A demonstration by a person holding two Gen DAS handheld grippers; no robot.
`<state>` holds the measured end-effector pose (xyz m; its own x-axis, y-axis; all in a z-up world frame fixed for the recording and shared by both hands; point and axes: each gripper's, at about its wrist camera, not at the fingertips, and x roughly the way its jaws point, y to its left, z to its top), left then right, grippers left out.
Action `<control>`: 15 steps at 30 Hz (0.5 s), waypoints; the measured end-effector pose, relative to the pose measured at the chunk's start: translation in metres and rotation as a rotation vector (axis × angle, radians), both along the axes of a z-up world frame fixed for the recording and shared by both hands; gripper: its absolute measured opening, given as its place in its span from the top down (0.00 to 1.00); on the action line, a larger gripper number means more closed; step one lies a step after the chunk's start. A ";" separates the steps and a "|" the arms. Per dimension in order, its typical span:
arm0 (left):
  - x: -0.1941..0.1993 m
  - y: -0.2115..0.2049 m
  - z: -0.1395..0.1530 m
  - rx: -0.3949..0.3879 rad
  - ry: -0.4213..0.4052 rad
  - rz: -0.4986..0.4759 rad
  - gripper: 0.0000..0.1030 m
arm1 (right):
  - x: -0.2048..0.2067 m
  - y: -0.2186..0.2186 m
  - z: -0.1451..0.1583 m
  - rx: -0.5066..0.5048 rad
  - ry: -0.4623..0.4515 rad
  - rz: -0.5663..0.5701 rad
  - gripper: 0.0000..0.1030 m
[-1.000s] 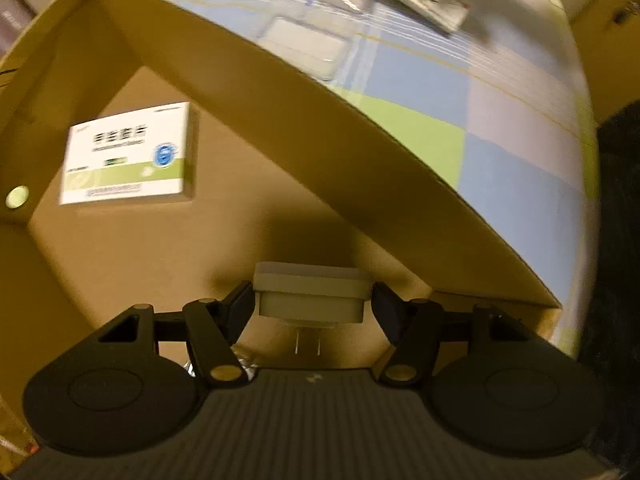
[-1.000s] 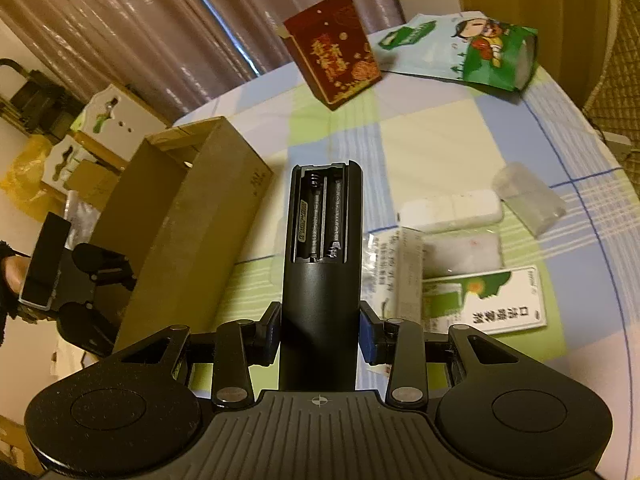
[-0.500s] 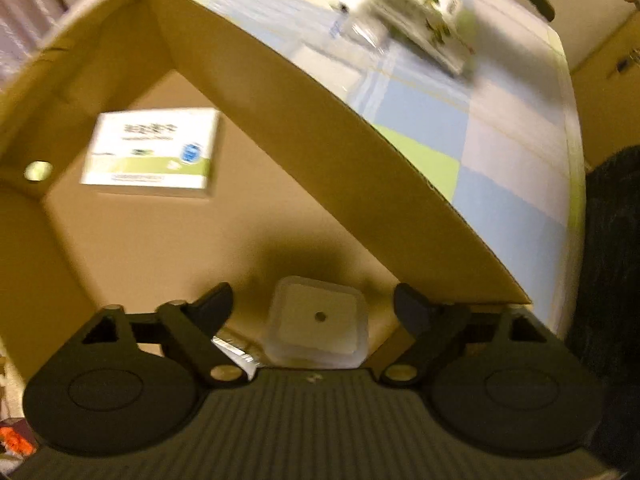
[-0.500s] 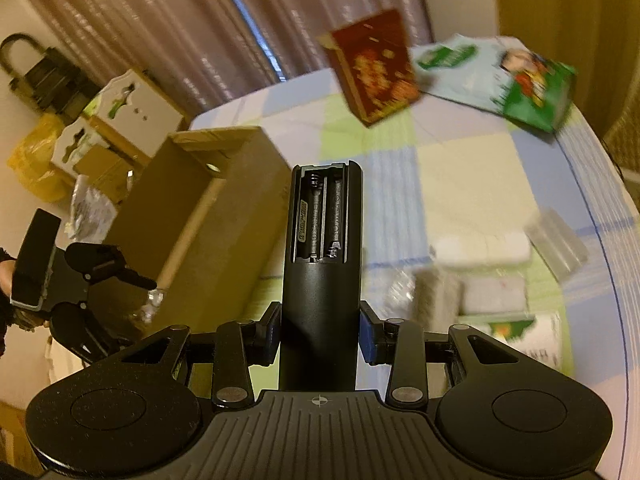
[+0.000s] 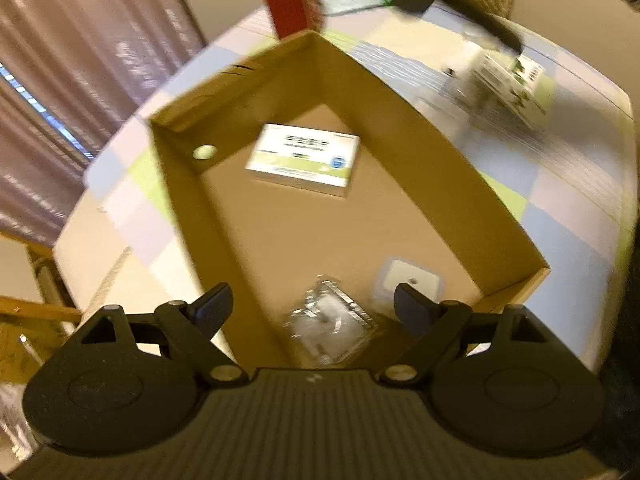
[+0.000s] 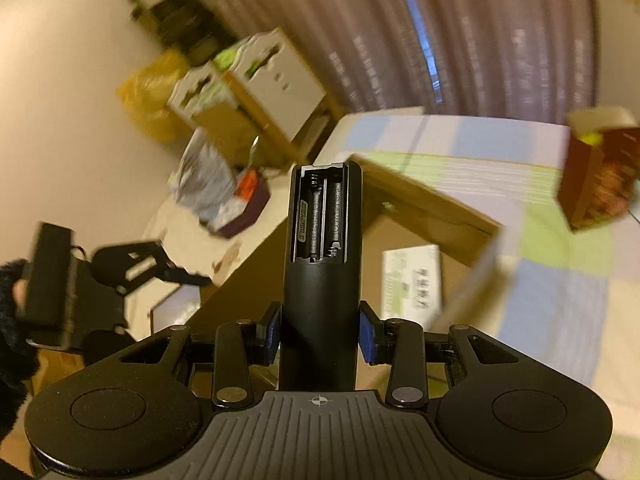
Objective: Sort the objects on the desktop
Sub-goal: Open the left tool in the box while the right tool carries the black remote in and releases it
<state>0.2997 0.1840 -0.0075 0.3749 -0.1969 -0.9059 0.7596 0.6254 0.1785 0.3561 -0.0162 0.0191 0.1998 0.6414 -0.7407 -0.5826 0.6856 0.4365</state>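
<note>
My left gripper (image 5: 313, 305) hangs open above the near end of a cardboard box (image 5: 432, 144), holding nothing. On the box floor lie a white plug adapter (image 5: 408, 280), a crinkled clear packet (image 5: 332, 320) and a white-and-green medicine box (image 5: 306, 158). My right gripper (image 6: 318, 330) is shut on a black remote control (image 6: 322, 280) whose battery bay is uncovered, showing two batteries. It hovers over the cardboard box (image 6: 424, 200), with the medicine box (image 6: 412, 280) below. The left gripper (image 6: 120, 276) shows at the left of the right wrist view.
A checked cloth covers the table (image 5: 568, 208). A red carton (image 5: 290, 6) stands beyond the box's far corner, also seen as the red carton (image 6: 596, 176). More packets and a medicine box (image 5: 508, 76) lie on the cloth to the right. Boxes and bags (image 6: 240, 92) sit on the floor by the curtain.
My left gripper opened and dropped the plug adapter into the box, then pulled up and back. My right gripper carried the remote leftward from the table's middle to above the box.
</note>
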 end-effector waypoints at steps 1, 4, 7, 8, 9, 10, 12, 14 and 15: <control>-0.001 0.004 0.003 0.000 -0.013 0.015 0.17 | 0.004 0.012 -0.006 -0.013 0.012 0.023 0.63; -0.001 0.013 0.008 0.001 -0.037 0.045 0.17 | 0.012 0.048 -0.032 -0.076 0.047 0.085 0.63; -0.001 0.020 0.007 0.003 -0.037 0.063 0.17 | 0.017 0.078 -0.062 -0.154 0.079 0.149 0.63; 0.000 0.022 0.006 0.003 -0.038 0.069 0.17 | 0.018 0.087 -0.072 -0.183 0.090 0.171 0.63; 0.000 0.024 0.006 0.004 -0.038 0.075 0.17 | 0.018 0.092 -0.083 -0.210 0.100 0.191 0.63; 0.000 0.026 0.006 0.004 -0.038 0.081 0.17 | 0.019 0.098 -0.093 -0.238 0.109 0.210 0.63; 0.002 0.028 0.004 0.008 -0.036 0.092 0.17 | 0.021 0.103 -0.113 -0.295 0.130 0.236 0.63; 0.004 0.027 0.002 0.013 -0.035 0.098 0.17 | 0.023 0.109 -0.130 -0.356 0.140 0.259 0.63; 0.005 0.026 0.001 0.016 -0.036 0.100 0.17 | 0.022 0.105 -0.135 -0.375 0.142 0.271 0.63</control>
